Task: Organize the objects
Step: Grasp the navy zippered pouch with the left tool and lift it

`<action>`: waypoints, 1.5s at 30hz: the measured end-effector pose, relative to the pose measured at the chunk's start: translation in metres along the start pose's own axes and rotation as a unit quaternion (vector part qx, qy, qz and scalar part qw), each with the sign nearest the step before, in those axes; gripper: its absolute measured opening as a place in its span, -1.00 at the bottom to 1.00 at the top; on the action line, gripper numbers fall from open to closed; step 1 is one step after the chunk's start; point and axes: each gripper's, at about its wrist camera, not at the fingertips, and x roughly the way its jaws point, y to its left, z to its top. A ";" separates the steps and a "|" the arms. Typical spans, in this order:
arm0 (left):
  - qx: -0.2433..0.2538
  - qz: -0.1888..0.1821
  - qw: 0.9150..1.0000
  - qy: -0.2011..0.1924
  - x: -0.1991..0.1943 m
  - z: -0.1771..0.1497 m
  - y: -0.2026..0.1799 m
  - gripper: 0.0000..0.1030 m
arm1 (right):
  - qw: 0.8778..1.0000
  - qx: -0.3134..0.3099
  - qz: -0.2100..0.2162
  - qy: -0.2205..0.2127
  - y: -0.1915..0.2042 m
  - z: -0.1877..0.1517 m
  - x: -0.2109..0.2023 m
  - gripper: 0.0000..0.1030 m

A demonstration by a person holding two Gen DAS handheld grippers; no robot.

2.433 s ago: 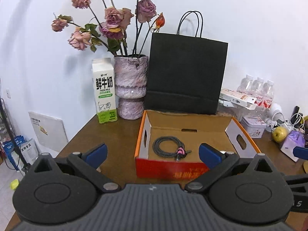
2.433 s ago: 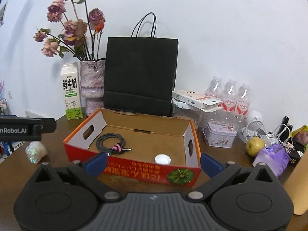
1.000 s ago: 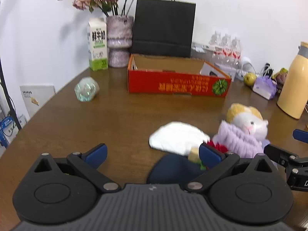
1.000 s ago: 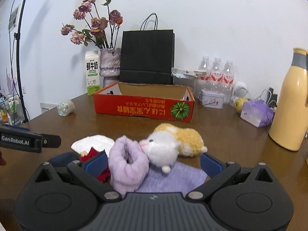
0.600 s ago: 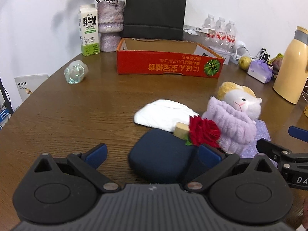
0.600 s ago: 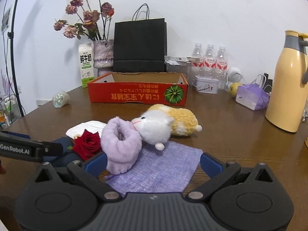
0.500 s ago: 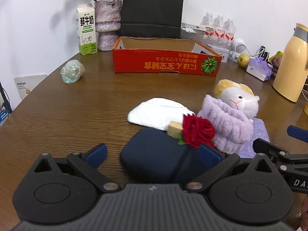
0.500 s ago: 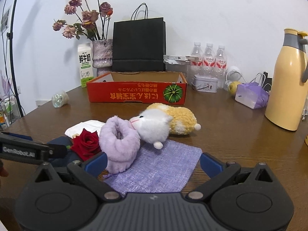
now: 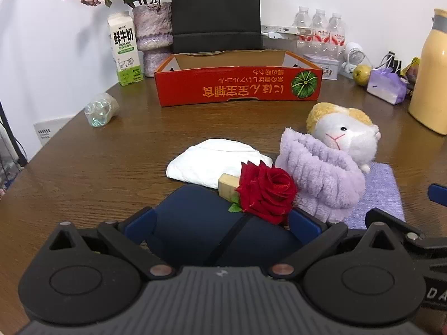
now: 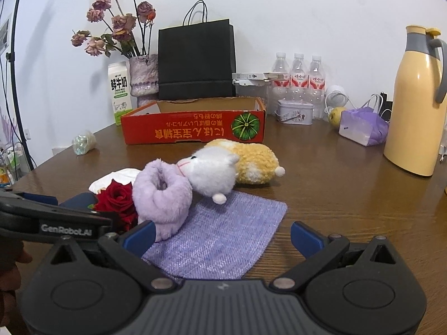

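My left gripper (image 9: 222,220) is open, its blue fingers on either side of a dark navy case (image 9: 212,234). A red rose (image 9: 265,191) on a wooden block rests against the case's far edge, beside a folded white cloth (image 9: 215,162). A lilac fluffy band (image 9: 321,176) and a white-and-yellow plush hamster (image 9: 343,131) lie on a purple cloth (image 9: 374,192). My right gripper (image 10: 222,236) is open over that purple cloth (image 10: 220,237), with the lilac band (image 10: 162,192) just past its left finger and the hamster (image 10: 232,164) beyond. The red cardboard box (image 10: 192,129) stands farther back.
Behind the box are a black paper bag (image 10: 195,61), a vase of dried roses (image 10: 142,78) and a milk carton (image 10: 118,92). A yellow thermos (image 10: 413,103), water bottles (image 10: 299,72), a tin and a purple packet (image 10: 363,127) fill the right. A clear crystal object (image 9: 100,109) lies left.
Both grippers have pulled back from the box and dropped low toward the near items. The left has closed in around the navy case; the right has settled over the purple cloth.
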 end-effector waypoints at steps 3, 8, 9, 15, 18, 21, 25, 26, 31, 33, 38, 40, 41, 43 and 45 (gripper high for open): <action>0.005 0.009 1.000 -0.001 0.002 -0.002 -0.003 1.00 | 1.000 0.002 0.002 0.001 -0.001 -0.002 0.001 1.00; 0.006 0.001 1.000 0.000 0.001 -0.006 0.004 1.00 | 1.000 0.005 0.001 0.002 -0.003 -0.002 0.001 1.00; 0.007 -0.001 1.000 -0.001 0.000 -0.007 0.007 1.00 | 1.000 0.005 0.001 0.002 -0.002 -0.003 0.001 1.00; 0.021 -0.018 1.000 0.004 -0.004 -0.011 0.026 1.00 | 1.000 0.002 0.003 0.006 0.001 -0.004 0.002 1.00; 0.024 -0.029 0.999 0.012 -0.005 -0.011 0.037 1.00 | 1.000 0.000 0.002 0.006 0.003 -0.005 0.001 1.00; 0.004 -0.025 1.000 0.003 -0.013 -0.010 0.040 1.00 | 1.000 0.001 0.002 0.006 0.005 -0.004 0.002 1.00; -0.053 0.013 0.999 -0.007 -0.022 -0.013 0.038 1.00 | 1.000 -0.004 0.006 0.007 0.010 -0.005 0.002 1.00; -0.065 0.022 0.998 -0.005 -0.021 -0.014 0.038 1.00 | 1.000 -0.005 0.007 0.007 0.011 -0.005 0.001 1.00; -0.099 0.021 0.994 0.031 -0.008 -0.013 0.044 1.00 | 1.000 -0.005 0.009 0.007 0.011 -0.006 0.001 1.00; -0.112 0.007 0.992 0.049 -0.001 -0.013 0.048 1.00 | 1.000 -0.003 0.011 0.008 0.010 -0.006 0.001 1.00; -0.070 -0.020 0.996 0.047 0.008 -0.011 0.054 1.00 | 1.000 0.000 0.014 0.009 0.009 -0.007 0.002 1.00; -0.037 -0.039 0.997 0.046 0.012 -0.008 0.058 1.00 | 1.000 0.000 0.014 0.011 0.009 -0.007 0.002 1.00; -0.019 -0.049 0.997 0.047 0.015 -0.006 0.060 1.00 | 1.000 0.000 0.014 0.011 0.009 -0.007 0.002 1.00; 0.017 -0.070 0.996 0.052 0.022 -0.002 0.065 1.00 | 1.000 -0.001 0.014 0.013 0.010 -0.007 0.003 1.00; 0.053 -0.093 0.993 0.058 0.030 0.003 0.068 0.98 | 1.000 -0.002 0.013 0.014 0.010 -0.007 0.003 1.00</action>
